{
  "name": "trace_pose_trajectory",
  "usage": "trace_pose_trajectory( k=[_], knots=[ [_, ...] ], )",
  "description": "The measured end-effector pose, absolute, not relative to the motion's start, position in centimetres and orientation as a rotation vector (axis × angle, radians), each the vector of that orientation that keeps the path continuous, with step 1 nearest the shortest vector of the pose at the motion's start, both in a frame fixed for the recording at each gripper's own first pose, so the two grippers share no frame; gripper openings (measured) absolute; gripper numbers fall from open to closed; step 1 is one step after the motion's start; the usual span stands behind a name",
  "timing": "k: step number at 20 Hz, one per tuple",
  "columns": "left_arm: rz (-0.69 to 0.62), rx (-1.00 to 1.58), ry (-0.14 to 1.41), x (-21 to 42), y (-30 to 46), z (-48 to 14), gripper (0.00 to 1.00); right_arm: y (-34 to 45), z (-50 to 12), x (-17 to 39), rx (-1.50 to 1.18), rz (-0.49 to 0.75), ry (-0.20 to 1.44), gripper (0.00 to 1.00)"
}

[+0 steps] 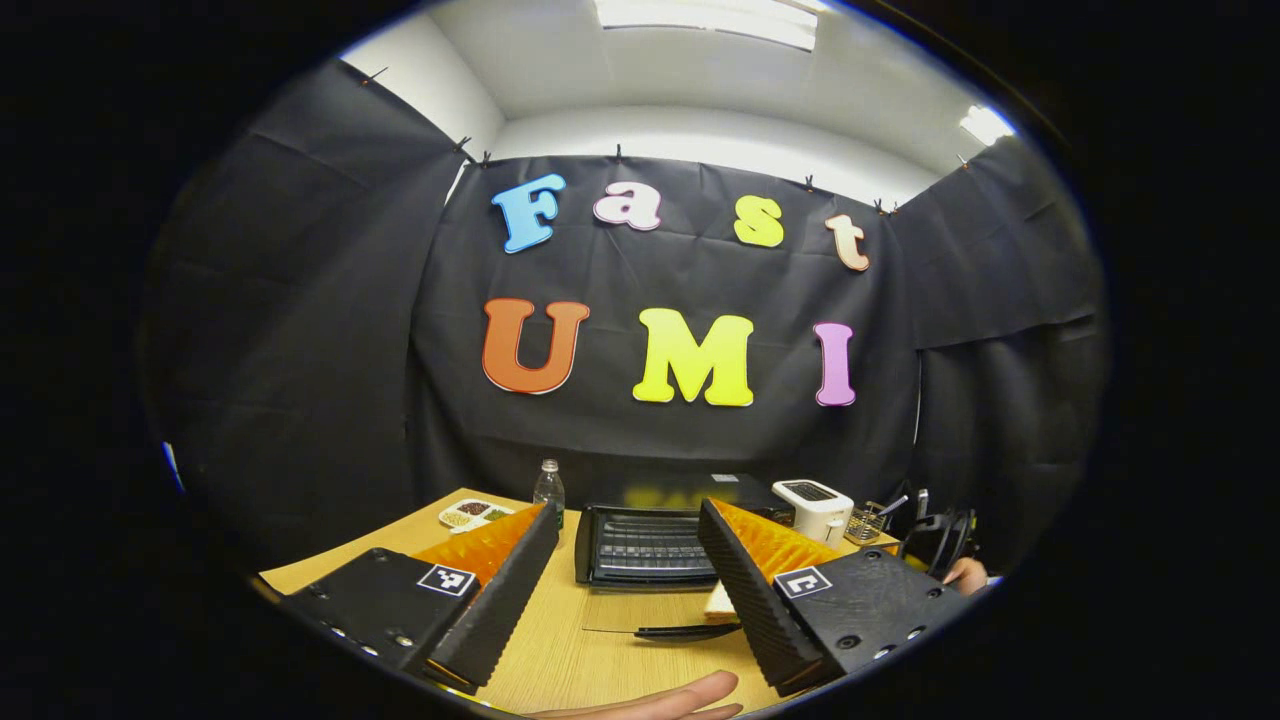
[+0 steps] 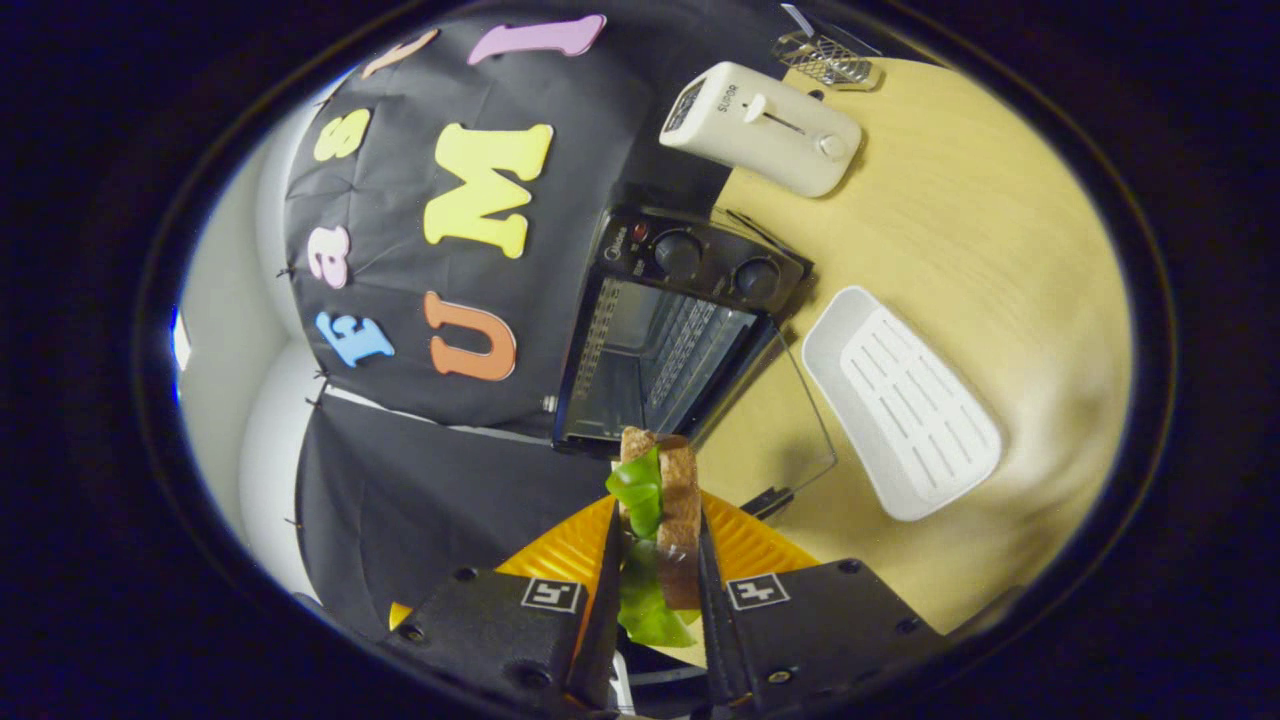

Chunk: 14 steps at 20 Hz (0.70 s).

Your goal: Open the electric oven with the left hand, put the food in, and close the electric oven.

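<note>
At the bottom middle of the right gripper view, the right gripper (image 2: 655, 590) squeezes a brown bread sandwich with green lettuce (image 2: 660, 510) between both fingers. Just past it, mid-frame, sits the black electric oven (image 2: 665, 330), door down. In the left gripper view, the left gripper (image 1: 625, 580) is spread wide, holding nothing.

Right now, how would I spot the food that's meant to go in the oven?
Find the black electric oven on the wooden table, its glass door dropped open. In front of it, the right claw pinches a sandwich: brown bread with bright green lettuce, the only thing held off the table.
</note>
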<state>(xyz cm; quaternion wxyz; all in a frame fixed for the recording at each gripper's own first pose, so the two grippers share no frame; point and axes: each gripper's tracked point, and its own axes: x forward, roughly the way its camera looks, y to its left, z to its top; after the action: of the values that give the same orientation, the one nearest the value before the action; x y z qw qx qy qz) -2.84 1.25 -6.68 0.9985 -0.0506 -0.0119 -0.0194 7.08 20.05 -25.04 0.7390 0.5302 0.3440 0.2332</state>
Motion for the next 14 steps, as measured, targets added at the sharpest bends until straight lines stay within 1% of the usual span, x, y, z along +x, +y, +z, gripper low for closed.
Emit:
trace_pose_trajectory(
  k=[4, 7, 9, 11, 14],
  knots=[
    [-0.072, -0.105, -0.021, -3.7, 1.5, -6.5, 0.93, 24.4, -24.7, 10.2, 1.210, 0.438, 0.639, 0.40],
    [-0.065, -0.076, -0.007, -4.6, 2.4, -6.9, 0.93, 27.0, -24.5, 13.0, 1.226, 0.366, 0.546, 0.40],
    [-0.078, -0.070, -0.006, -5.0, 2.5, -6.8, 0.93, 28.8, -24.6, 15.0, 1.204, 0.361, 0.523, 0.41],
    [-0.084, -0.050, 0.001, -5.3, 3.1, -6.9, 0.93, 29.8, -25.3, 17.2, 1.193, 0.332, 0.511, 0.41],
    [-0.068, -0.010, 0.022, -5.9, 4.1, -7.1, 0.93, 30.6, -25.7, 21.6, 1.219, 0.288, 0.450, 0.41]
  ],
)
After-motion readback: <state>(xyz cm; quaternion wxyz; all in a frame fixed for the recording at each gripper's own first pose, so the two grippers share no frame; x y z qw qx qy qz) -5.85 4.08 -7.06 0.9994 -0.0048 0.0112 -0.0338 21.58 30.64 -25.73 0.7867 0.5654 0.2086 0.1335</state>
